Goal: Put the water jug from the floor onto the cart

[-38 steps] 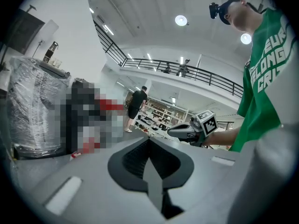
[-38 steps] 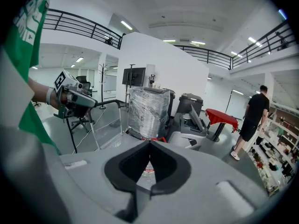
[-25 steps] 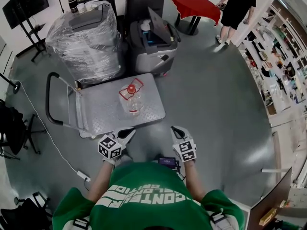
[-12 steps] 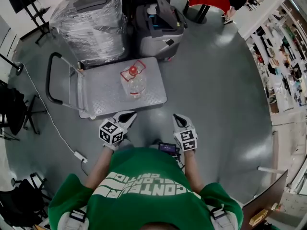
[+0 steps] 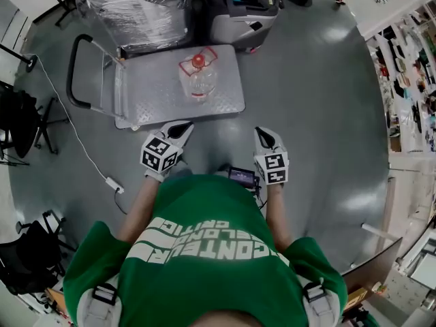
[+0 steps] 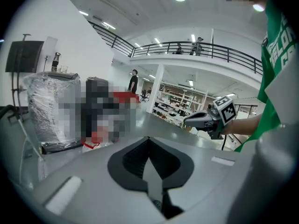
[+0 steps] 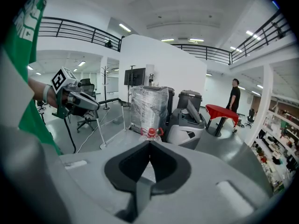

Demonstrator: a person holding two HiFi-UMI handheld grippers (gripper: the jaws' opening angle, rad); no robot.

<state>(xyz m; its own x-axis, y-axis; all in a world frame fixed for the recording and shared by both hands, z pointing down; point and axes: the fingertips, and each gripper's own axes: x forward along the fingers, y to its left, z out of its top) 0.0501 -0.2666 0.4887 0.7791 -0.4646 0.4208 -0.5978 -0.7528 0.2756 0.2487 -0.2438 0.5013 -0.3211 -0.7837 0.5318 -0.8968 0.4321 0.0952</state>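
A clear water jug (image 5: 198,80) with a red cap and red handle stands upright on the grey cart deck (image 5: 153,97). In the head view my left gripper (image 5: 182,126) hovers over the floor just short of the cart's near edge, shut and holding nothing. Level with it to the right, my right gripper (image 5: 263,134) is also shut and holds nothing. The right gripper view shows the jug's red cap (image 7: 150,133) straight ahead above its shut jaws (image 7: 149,144), with the left gripper (image 7: 77,99) to the side. From the left gripper view (image 6: 148,140), the right gripper (image 6: 205,120) is visible.
The cart's black push handle (image 5: 70,73) stands at its left end. Behind the cart are a plastic-wrapped bin (image 5: 133,9) and a grey machine (image 5: 242,12). A cable (image 5: 75,148) trails over the floor at left, near black chairs (image 5: 17,125).
The head view has tipped further down, so the cart and jug sit higher in the picture and more of the green shirt shows. Both grippers stay close to the body; the jug has not moved.
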